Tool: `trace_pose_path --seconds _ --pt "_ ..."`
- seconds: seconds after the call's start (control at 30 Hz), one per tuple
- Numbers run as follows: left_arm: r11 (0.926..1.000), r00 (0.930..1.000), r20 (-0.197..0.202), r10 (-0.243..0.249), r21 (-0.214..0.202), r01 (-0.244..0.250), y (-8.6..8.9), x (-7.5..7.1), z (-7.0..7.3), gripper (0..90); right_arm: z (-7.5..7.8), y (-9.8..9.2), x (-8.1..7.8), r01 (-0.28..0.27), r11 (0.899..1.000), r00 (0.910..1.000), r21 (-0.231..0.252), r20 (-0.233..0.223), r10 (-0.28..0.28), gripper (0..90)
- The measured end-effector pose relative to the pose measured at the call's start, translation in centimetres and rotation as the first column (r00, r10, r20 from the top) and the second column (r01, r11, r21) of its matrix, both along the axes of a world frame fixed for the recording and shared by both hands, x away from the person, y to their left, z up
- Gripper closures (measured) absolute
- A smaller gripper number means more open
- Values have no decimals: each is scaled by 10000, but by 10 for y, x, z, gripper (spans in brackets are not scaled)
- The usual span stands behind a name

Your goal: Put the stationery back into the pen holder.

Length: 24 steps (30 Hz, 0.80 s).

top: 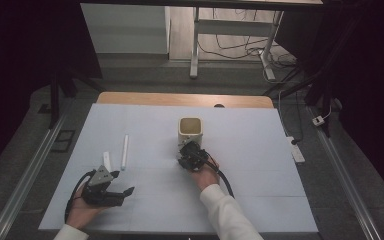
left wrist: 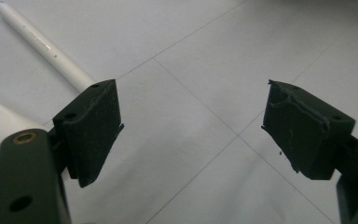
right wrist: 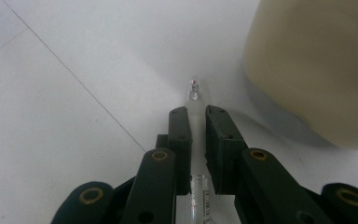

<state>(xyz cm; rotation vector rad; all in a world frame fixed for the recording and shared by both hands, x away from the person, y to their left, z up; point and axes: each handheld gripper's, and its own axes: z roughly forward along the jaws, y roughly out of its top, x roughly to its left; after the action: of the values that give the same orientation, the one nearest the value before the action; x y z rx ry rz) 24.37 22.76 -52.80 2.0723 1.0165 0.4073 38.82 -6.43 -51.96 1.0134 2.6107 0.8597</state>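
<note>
White sheet (top: pixel 260 165) covers the table (top: pixel 185 99), faint grid lines on it; bare wood strip shows at the far edge. Room is dark around, grey floor, metal rails along both sides, white desk legs (top: pixel 195 45) and loose cables beyond the table.

Right hand-held gripper (top: pixel 189 152) sits mid-table just in front of the beige cup (top: pixel 190 128), jaws narrow, pinching a clear pen (right wrist: pixel 195 93) lying on the sheet; the pen tip pokes out past the jaws, close beside the cup's base.

Left hand-held gripper (top: pixel 122 192) rests near the front left, jaws wide, nothing between them. Two white pens (top: pixel 125 151) lie on the sheet just beyond it, apart from the cup.
</note>
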Motion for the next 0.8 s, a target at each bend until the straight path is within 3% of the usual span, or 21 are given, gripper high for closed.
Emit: trace_pose_path --seconds 0.8 --pt "10000 10000 -47 30 48 -29 0 0 0 188 11 -23 -14 -119 9964 9978 837 666 63 802"
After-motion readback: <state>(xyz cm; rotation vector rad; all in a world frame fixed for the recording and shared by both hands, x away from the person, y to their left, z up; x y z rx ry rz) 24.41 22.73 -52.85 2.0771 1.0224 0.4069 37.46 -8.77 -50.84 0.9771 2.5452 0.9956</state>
